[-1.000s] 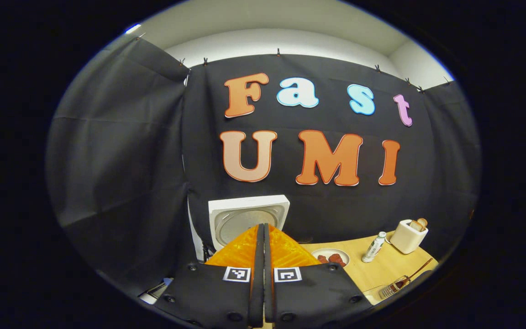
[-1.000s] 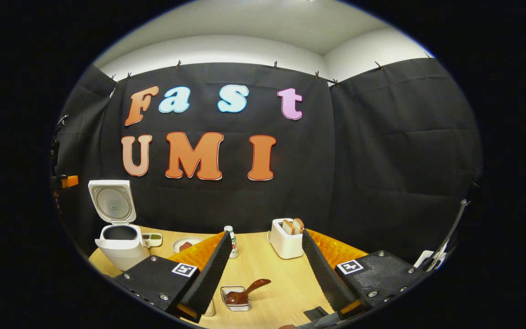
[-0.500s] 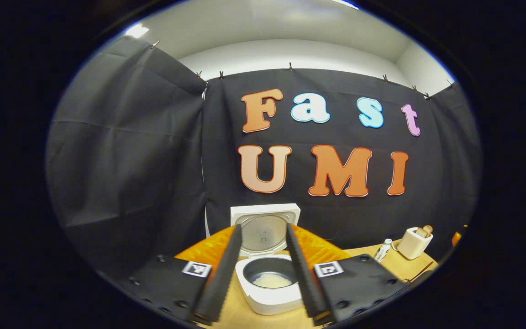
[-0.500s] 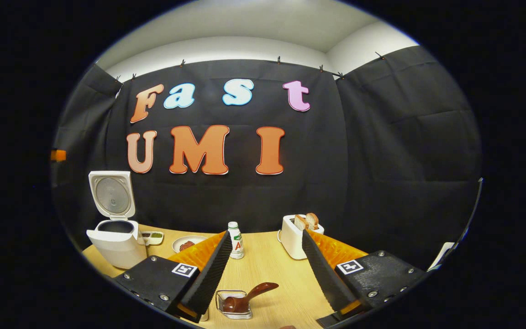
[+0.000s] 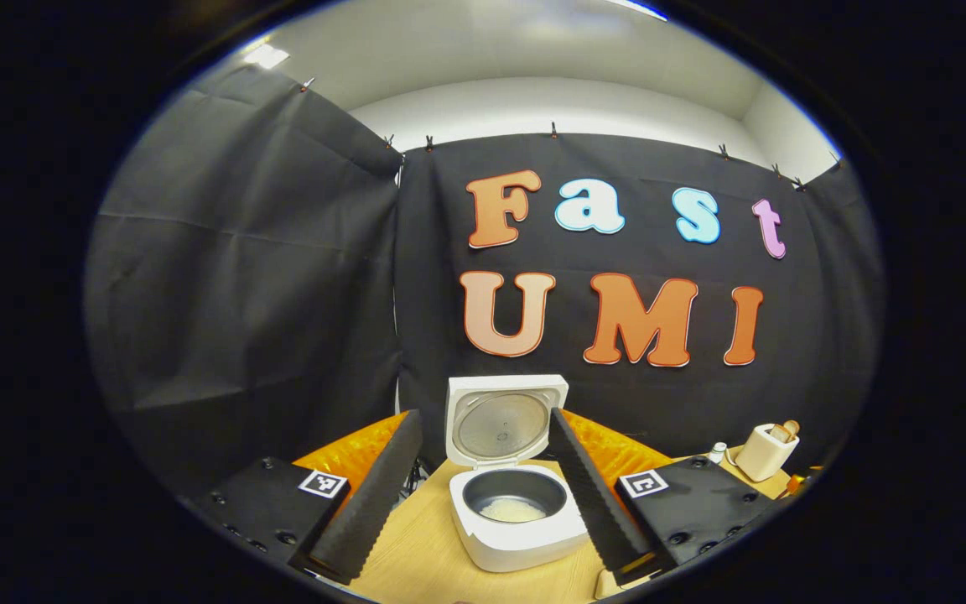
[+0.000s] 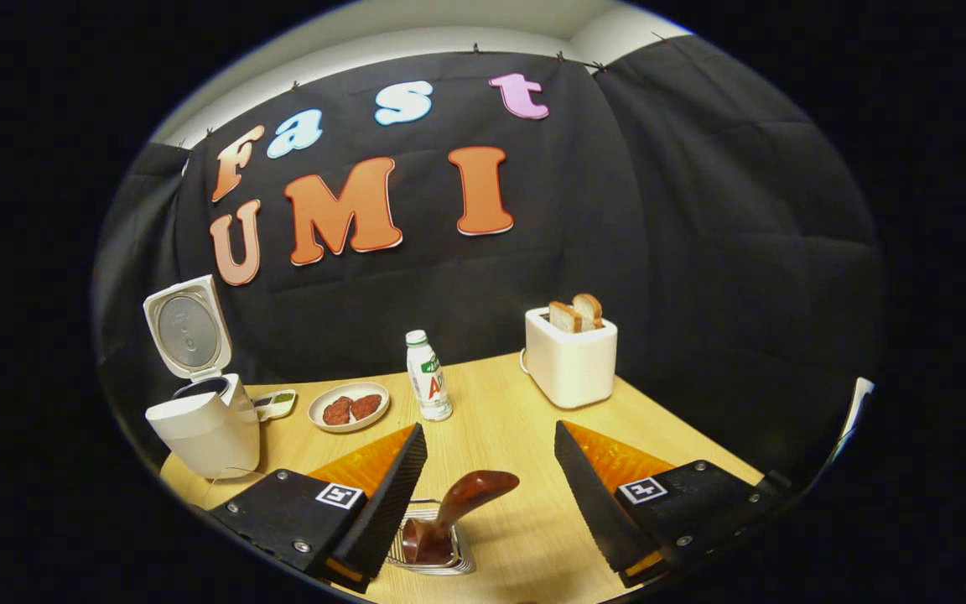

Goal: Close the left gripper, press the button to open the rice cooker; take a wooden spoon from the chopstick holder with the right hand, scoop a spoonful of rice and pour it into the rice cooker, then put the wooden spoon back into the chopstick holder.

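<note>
The cooker (image 5: 519,524) stands open on the table (image 5: 416,558), its lid (image 5: 504,419) upright, so the button step looks done; a little rice (image 5: 512,508) lies in the pot, though whether that is a poured spoonful I cannot tell. The left gripper (image 5: 473,495) hangs before the cooker with its jaws spread wide, holding nothing. The right gripper (image 6: 487,495) hangs over the near table edge, jaws released and empty; between its fingers the spoon (image 6: 459,507) stands tilted in the holder (image 6: 433,545), handle leaning up and to the right; nothing touches it. The cooker (image 6: 202,424) sits far to that view's left, well apart from the spoon. By my reading the spoon is either not yet taken or already returned; if not taken, grasping, scooping, pouring and returning all remain. No rice supply for scooping is clear to me.
</note>
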Tool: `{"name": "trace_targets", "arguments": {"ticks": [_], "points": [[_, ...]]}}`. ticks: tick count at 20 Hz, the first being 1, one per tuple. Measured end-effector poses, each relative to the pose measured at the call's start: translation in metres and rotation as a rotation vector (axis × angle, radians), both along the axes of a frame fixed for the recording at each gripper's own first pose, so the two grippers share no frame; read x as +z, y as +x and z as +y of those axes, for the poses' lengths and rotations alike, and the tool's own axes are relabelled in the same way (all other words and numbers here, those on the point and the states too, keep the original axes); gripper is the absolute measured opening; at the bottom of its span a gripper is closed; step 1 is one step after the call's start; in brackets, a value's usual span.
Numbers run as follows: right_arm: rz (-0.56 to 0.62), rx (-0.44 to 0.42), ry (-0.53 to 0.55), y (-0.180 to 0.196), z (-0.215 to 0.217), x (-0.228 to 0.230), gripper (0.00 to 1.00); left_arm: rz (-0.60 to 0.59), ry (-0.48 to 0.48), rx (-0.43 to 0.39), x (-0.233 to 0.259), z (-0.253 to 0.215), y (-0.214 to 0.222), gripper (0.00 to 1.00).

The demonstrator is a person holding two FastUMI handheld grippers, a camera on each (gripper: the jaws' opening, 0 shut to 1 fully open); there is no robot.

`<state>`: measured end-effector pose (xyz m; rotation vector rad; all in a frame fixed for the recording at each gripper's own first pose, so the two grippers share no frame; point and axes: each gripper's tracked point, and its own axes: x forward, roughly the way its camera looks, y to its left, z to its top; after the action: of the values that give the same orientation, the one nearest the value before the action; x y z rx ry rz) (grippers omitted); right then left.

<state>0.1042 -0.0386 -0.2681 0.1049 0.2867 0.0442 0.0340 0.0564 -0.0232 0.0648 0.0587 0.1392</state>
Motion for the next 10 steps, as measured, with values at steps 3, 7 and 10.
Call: {"name": "trace_targets", "arguments": {"ticks": [3, 7, 10], "points": [[0.068, 0.005, 0.087, 0.002, 0.007, -0.022, 0.95, 0.012, 0.016, 0.021, -0.005, 0.003, -0.004, 1.00], [0.121, 0.002, 0.174, 0.004, 0.015, -0.037, 0.78, 0.028, 0.032, 0.036, -0.011, 0.005, -0.008, 1.00], [0.172, 0.007, 0.225, 0.006, 0.019, -0.048, 0.57, 0.036, 0.031, 0.050, -0.014, 0.009, -0.009, 1.00]]}}
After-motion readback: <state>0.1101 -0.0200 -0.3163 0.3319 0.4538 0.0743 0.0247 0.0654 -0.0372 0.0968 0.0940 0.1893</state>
